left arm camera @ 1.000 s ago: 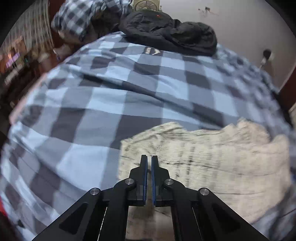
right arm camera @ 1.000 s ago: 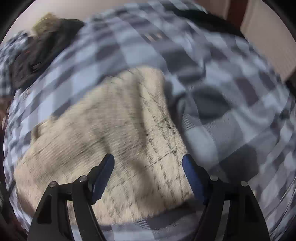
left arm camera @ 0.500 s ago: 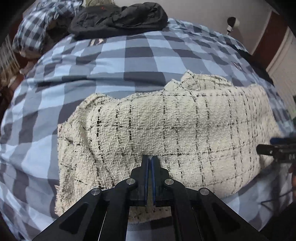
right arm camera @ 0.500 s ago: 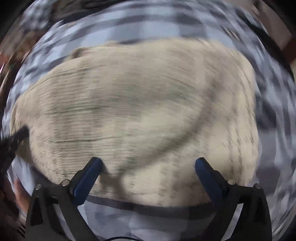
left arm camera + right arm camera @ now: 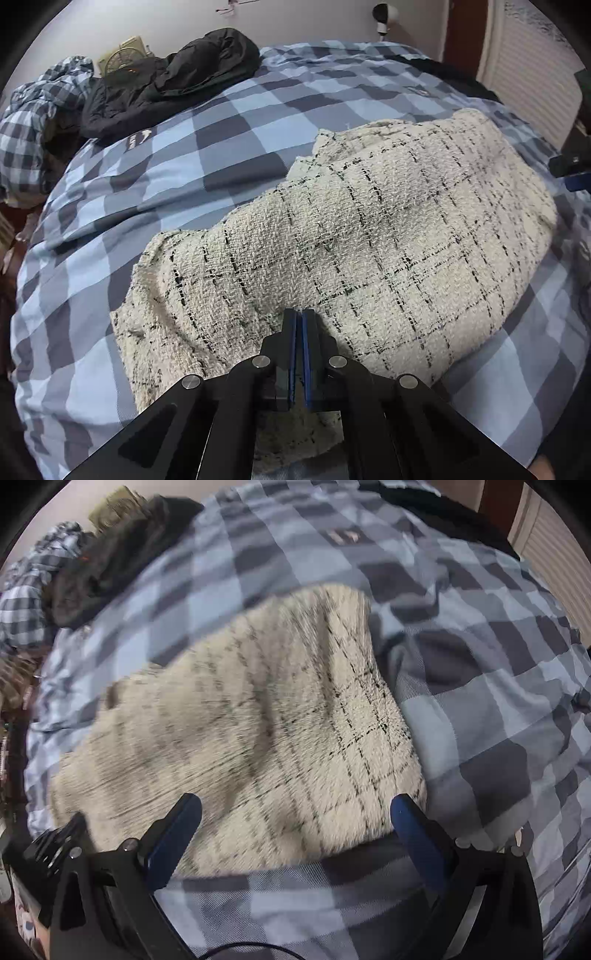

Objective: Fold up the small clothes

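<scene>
Left claw point(image 5: 299, 325) pinched shut, pointing steeply down, right claw point(image 5: 295, 812) spread wide, apparently empty

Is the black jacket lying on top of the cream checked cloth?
No: the black jacket lies far up the bed, apart from the cream cloth.

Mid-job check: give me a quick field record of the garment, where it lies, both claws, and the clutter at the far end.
garment: cream tweed piece with black check lines, lying folded over and bunched
surface: blue-grey checked bedcover
left claw: jaws shut, tips over the garment's near edge; whether they pinch fabric is unclear
right claw: jaws wide open, nothing between them, above the garment
far end: black jacket, plaid bedding heap
</scene>
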Tool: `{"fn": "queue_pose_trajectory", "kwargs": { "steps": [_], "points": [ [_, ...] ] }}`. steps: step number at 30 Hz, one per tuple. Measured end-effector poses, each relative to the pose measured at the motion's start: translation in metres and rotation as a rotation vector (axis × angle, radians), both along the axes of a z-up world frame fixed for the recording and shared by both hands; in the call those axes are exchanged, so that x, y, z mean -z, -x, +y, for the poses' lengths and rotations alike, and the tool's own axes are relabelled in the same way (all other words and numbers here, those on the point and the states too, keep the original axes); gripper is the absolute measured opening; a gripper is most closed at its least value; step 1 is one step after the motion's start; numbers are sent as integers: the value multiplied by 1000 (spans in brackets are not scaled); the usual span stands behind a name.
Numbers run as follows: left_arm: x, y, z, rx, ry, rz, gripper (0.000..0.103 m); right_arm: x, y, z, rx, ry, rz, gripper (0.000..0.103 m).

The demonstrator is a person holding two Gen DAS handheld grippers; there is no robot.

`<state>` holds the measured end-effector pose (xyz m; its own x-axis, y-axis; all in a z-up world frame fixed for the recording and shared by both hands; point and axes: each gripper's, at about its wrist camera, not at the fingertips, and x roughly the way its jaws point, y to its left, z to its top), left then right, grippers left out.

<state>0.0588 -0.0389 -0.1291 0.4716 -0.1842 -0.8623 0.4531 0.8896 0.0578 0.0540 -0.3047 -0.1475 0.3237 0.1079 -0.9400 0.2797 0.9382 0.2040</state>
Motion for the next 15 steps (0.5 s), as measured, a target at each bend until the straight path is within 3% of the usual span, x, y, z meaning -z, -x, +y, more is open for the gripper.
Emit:
{"fn": "queue_pose_trajectory", "kwargs": {
  "steps": [2,5,7,10,15],
  "points": [
    [-1,-2,3,20,15,18,2,-16,27,-1,7,-11,-32,100],
    [-7,-8,15,9,107,80,2,-16,47,1,41,-56,-47,100],
    [-13,-4,25,-23,145,60,2,-1,45,-3,59,-103,-38,100],
    [-24,2,31,-69,123,-6,2,14,40,-2,65,-160,-13,100],
    [-37,6,46,-106,257,5,5,18,26,17,-9,-94,1,100]
  ]
}}
